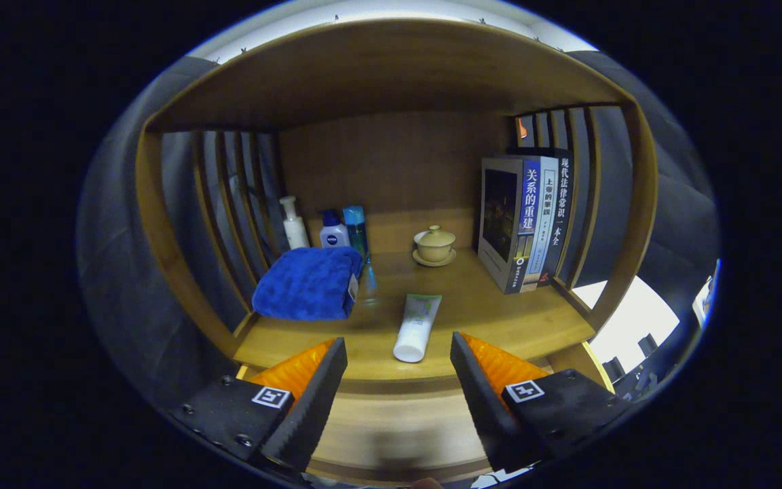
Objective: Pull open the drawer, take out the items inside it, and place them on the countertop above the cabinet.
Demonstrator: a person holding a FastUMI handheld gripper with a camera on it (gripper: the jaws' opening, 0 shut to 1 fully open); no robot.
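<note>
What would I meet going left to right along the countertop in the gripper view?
Blue towel → white tube, just ahead of the open gripper → lidded cup on its saucer → books.

Claw [398, 350]: ridged fingers, square tags (screwed mounts).

We had one cam, riding on the gripper [398, 353], looking fwd along its spread, empty fingers. It faced the cabinet [160, 224] front-on, near the countertop [499, 319] edge, angled slightly down into the open shelf.
</note>
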